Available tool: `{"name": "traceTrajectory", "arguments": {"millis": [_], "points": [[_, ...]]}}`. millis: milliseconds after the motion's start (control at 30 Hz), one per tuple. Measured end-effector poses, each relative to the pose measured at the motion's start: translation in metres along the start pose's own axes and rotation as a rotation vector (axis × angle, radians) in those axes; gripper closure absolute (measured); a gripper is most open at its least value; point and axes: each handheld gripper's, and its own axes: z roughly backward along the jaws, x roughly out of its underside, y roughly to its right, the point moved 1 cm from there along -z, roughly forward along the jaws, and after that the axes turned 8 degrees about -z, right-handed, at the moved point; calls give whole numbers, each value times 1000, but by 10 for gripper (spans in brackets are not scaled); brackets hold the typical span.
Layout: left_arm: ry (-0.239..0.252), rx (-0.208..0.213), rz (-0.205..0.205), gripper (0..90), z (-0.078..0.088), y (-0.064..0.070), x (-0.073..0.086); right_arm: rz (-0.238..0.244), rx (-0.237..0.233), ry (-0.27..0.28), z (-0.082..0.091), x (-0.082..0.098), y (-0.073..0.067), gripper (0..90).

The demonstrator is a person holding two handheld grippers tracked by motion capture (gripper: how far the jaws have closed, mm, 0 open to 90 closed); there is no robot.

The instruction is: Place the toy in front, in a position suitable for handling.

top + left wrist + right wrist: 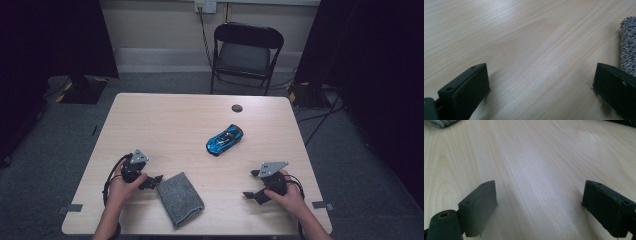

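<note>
A blue toy car (224, 139) stands on the light wooden table (165, 120), right of its middle. A folded grey cloth (180, 198) lies near the front edge. My left gripper (152, 181) rests low over the table just left of the cloth, jaws wide apart and pointing toward it. In the left gripper view the left gripper (539, 71) has bare wood between its jaws, with the cloth (629, 45) at the right edge. My right gripper (251, 184) is at the front right, open and pointing left. The right gripper view shows the right gripper (539, 187) over bare wood, the cloth (445, 122) far off.
A small dark disc (237, 108) lies near the table's far edge. A black folding chair (245, 52) stands behind the table. Dark curtains hang on both sides, and cables run over the grey floor at the right.
</note>
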Motion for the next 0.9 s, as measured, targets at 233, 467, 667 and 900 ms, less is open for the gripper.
{"name": "traceTrajectory", "arguments": {"millis": [233, 467, 667, 900], "points": [[-23, -12, 21, 64, 0, 1, -7, -2, 1, 0, 0, 0, 0, 115], [-29, 29, 12, 171, 0, 0, -27, -2, 0, 0, 0, 0, 0, 115], [-6, 46, -7, 157, -6, 1, -56, 4, -2, 1, 0, 0, 1, 114], [3, 93, -38, 159, -29, 11, -95, 9, -7, 0, 0, 0, 2, 115]]}}
